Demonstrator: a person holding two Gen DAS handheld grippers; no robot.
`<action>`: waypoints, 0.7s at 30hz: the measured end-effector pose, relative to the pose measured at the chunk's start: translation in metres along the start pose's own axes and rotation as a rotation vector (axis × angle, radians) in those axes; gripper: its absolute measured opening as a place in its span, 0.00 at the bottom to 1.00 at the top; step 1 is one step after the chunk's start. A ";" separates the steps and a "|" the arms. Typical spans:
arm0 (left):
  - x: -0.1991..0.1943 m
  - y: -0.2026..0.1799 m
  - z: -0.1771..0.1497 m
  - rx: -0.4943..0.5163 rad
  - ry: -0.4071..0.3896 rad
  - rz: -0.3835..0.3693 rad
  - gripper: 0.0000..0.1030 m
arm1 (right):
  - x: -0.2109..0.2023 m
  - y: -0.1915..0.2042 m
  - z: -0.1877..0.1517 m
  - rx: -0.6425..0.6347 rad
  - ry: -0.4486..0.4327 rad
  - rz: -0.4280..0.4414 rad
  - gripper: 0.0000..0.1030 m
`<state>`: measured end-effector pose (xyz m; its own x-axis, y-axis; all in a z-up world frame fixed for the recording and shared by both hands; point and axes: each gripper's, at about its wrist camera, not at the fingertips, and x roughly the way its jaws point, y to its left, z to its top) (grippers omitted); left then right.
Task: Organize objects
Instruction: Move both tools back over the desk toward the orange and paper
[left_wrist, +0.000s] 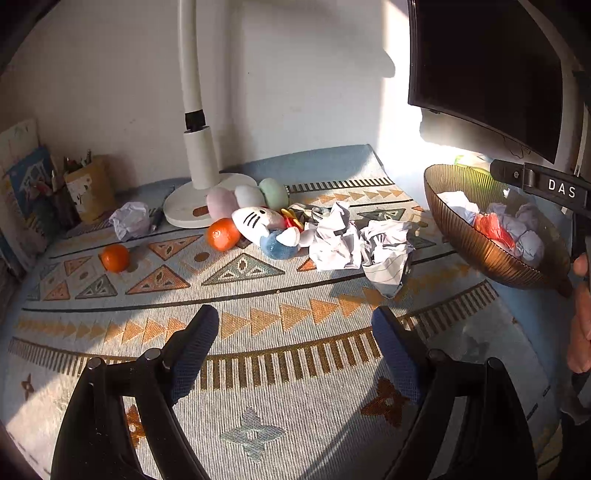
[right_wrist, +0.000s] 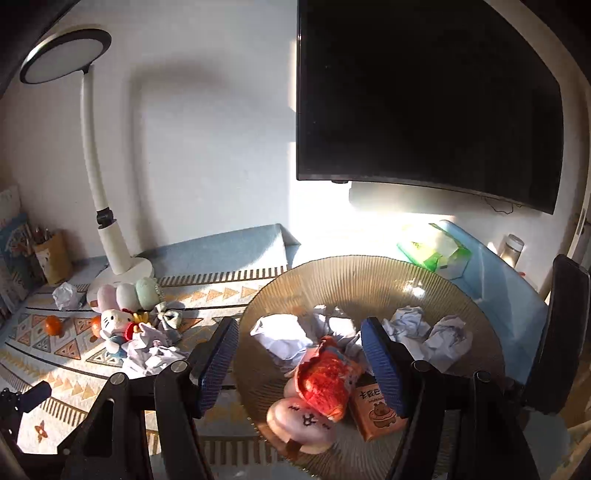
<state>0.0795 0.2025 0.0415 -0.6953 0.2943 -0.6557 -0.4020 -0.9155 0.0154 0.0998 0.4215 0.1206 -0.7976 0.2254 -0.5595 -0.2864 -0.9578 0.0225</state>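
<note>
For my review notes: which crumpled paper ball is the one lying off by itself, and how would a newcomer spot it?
Start at the white desk lamp standing on the patterned cloth. Just left of its round base, before the yellow pencil holder, lies the lone paper ball. Unlike the crumpled sheets heaped beside the plush toy, it sits alone.

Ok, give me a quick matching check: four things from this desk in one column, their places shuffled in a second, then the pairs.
Things:
1. red wrapper
2. lone tangerine
3. pencil cup
4. green tissue pack

Places:
A. below the monitor
B. inside the brown bowl
C. against the wall, far left
D. by itself on the patterned mat

Pairs: 1-B, 2-D, 3-C, 4-A
</note>
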 end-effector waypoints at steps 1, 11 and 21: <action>-0.002 0.008 -0.002 -0.014 0.002 0.003 0.82 | -0.006 0.012 -0.003 0.004 0.019 0.054 0.69; -0.017 0.122 -0.023 -0.212 0.038 0.134 0.82 | -0.005 0.128 -0.044 -0.096 0.073 0.198 0.81; -0.006 0.123 -0.034 -0.214 -0.039 0.128 0.82 | 0.023 0.113 -0.067 -0.099 0.023 0.050 0.81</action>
<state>0.0547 0.0788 0.0217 -0.7567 0.1790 -0.6288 -0.1772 -0.9819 -0.0663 0.0845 0.3061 0.0550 -0.7971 0.1739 -0.5783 -0.1919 -0.9809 -0.0304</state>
